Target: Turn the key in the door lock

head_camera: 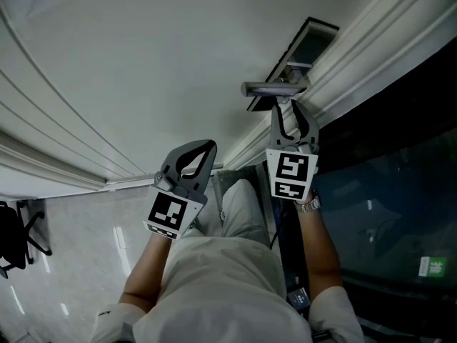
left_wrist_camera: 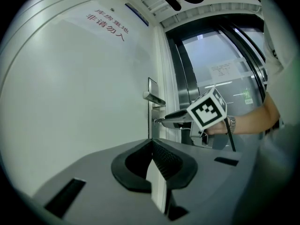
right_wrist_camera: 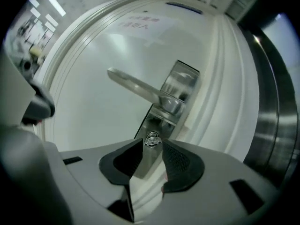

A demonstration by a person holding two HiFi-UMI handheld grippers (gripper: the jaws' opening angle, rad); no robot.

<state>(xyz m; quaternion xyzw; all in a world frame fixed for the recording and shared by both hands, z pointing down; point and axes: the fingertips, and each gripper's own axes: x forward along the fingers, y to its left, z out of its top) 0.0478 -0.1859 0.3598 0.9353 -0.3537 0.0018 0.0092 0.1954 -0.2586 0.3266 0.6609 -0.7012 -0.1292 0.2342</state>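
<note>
We see right gripper (right_wrist_camera: 152, 144) partly open | key (right_wrist_camera: 151, 139) in door lock (right_wrist_camera: 157, 125) between its tips, below door handle (right_wrist_camera: 136, 87) | left gripper (left_wrist_camera: 153, 146) closed, empty

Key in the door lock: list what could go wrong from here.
1. The right hand-held gripper has its jaws apart around the key, apparently not clamped; a turn now would likely slip past it.
2. Only the jaw tips reach the small key, so a grip may be shallow and twist off.
3. The door handle sits close above; a rolling hand-held gripper could bump it.
</note>
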